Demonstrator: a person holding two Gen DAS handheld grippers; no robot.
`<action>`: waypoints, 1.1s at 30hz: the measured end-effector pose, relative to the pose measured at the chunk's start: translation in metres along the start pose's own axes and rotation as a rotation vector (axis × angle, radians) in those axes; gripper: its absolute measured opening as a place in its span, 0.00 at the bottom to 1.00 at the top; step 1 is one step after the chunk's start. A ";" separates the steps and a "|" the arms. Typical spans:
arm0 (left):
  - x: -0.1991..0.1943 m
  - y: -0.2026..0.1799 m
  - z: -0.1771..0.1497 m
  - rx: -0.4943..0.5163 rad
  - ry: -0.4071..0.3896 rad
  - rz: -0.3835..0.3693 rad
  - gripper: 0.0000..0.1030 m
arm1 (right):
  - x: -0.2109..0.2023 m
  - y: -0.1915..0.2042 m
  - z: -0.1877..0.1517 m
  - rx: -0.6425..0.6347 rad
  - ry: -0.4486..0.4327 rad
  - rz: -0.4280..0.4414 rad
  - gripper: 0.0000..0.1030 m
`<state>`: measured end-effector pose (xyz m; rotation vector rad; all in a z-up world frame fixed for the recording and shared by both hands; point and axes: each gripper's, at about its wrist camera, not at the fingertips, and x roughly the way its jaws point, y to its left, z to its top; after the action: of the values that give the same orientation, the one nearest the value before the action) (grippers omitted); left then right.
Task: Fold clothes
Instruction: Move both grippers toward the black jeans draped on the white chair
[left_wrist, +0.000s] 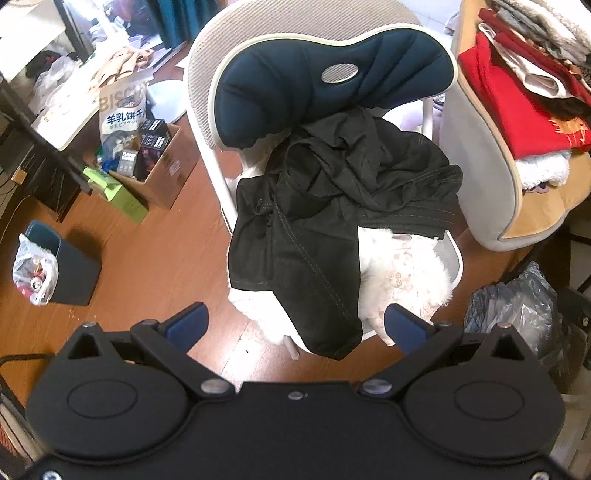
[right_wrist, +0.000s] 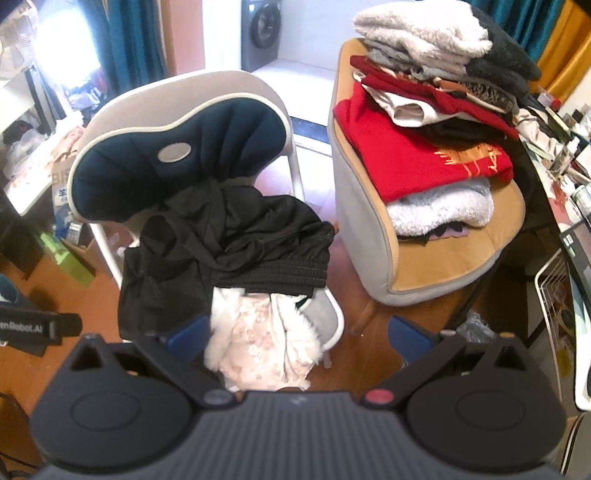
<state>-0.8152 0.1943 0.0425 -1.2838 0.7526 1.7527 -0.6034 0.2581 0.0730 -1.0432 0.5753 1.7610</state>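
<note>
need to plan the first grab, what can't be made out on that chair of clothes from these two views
- White fluffy garment: its upper part is hidden under the black garment in both views.
- Chair seat: mostly covered by clothes; only a grey corner shows in the right wrist view.
- Right gripper: blurred, the pale garment overlaps its left finger; contact unclear.
- Left gripper: open, holding nothing.

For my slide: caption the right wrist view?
Open right gripper above a black garment and fluffy white garment on a chair.
</note>
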 end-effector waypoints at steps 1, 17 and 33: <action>0.000 -0.002 0.000 -0.003 0.002 0.005 1.00 | 0.001 -0.004 -0.001 0.001 -0.002 0.011 0.99; 0.006 -0.003 0.004 -0.152 0.021 0.100 1.00 | 0.016 -0.123 -0.038 0.155 -0.123 0.004 0.99; 0.017 -0.019 0.008 -0.169 -0.028 0.120 1.00 | 0.061 -0.133 -0.009 0.001 -0.166 0.109 0.99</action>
<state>-0.8053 0.2149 0.0286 -1.3465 0.6898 1.9614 -0.4886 0.3371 0.0268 -0.8693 0.5370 1.9213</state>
